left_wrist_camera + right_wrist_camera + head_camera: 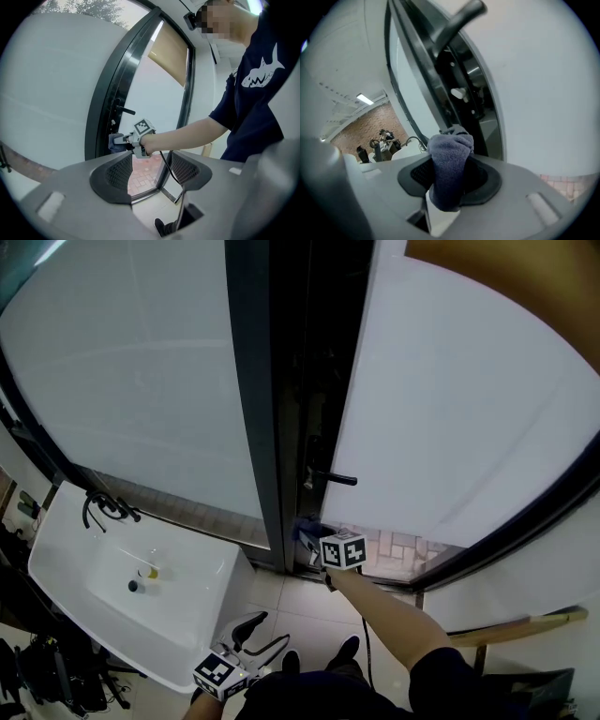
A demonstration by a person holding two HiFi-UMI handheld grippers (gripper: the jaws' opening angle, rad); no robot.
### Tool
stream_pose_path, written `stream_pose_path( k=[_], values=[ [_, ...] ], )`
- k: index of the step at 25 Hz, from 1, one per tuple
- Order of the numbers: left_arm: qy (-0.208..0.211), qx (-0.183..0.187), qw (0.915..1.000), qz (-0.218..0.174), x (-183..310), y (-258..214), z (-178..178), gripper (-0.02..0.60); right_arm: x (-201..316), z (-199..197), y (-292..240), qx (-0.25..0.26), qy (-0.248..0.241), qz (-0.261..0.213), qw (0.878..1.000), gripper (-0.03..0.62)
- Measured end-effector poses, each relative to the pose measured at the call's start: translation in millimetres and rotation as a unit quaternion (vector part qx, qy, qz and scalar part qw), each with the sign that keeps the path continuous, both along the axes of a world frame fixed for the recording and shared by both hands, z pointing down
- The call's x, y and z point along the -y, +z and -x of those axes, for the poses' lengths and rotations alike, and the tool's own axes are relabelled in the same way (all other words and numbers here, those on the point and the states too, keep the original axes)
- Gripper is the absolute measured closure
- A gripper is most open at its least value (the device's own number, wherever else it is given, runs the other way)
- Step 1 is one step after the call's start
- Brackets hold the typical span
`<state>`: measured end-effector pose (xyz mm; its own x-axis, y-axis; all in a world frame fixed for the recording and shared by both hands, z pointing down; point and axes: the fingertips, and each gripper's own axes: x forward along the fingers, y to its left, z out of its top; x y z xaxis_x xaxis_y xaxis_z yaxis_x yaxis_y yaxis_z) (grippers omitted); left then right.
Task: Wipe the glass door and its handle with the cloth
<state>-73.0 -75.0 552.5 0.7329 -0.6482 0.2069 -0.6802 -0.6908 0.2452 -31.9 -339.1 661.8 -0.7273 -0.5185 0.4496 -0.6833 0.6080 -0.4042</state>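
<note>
The cloth [447,154] is a blue-grey, nubbly terry fabric, bunched into a soft, rounded wad. The right tongs [450,180] are clamped on it, and their dark, mesh-textured pads press it from both sides. It sits at the dark metal edge of the glass door [543,93], below the handle [457,21], which is a slim, smooth black lever. I cannot tell whether the fabric actually touches the edge. The door pane is frosted, milky and flat.

The right gripper view shows the latch hardware set into the door edge, which the other views barely resolve. The head view shows a strip of clear glass along the bottom of the door, with pale brick paving [398,547] behind it. It also shows a glossy white sink [197,606] with a curved black faucet [105,507] down at my left. In the left gripper view the right tongs appear from the side, with the cloth [114,142] poking out ahead of them beneath the handle [125,110].

The right forearm [389,610] is bare and stretched nearly straight toward the door, with a dark sleeve at the elbow. The left tongs [149,176] are held low and back near the body. They stand apart with nothing between them, and only paving and floor show through the gap.
</note>
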Motion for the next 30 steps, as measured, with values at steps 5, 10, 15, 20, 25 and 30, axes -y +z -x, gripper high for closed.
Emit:
stream_pose_path(
  k=[5, 10, 15, 20, 25, 30],
  values=[
    [0.047, 0.001, 0.9989, -0.01, -1.1, 1.7, -4.1, 0.321, -78.1, -23.3, -51.1, 0.015, -0.037, -0.072, 0.997, 0.454],
    [0.108, 0.002, 0.9941, -0.013, -4.3, 0.0, -22.3, 0.321, -144.7, -66.1, -109.8, 0.058, -0.014, -0.125, 0.99, 0.454],
    [0.157, -0.005, 0.9872, -0.027, -7.1, -13.8, -56.9, 0.321, -199.9, -116.2, -143.4, 0.006, 0.016, -0.187, 0.982, 0.454],
    [0.191, -0.017, 0.9809, -0.035, -21.6, -21.3, -90.8, 0.322, -244.8, -162.4, -147.3, 0.052, 0.069, -0.15, 0.985, 0.454],
    [0.208, -0.003, 0.9772, -0.044, -45.9, -29.9, -123.2, 0.322, -284.4, -202.0, -144.4, 0.092, 0.114, -0.121, 0.982, 0.453],
    [0.195, -0.006, 0.98, -0.039, -81.9, -44.2, -148.5, 0.322, -335.7, -239.4, -142.2, 0.097, 0.137, -0.113, 0.979, 0.453]
  ],
)
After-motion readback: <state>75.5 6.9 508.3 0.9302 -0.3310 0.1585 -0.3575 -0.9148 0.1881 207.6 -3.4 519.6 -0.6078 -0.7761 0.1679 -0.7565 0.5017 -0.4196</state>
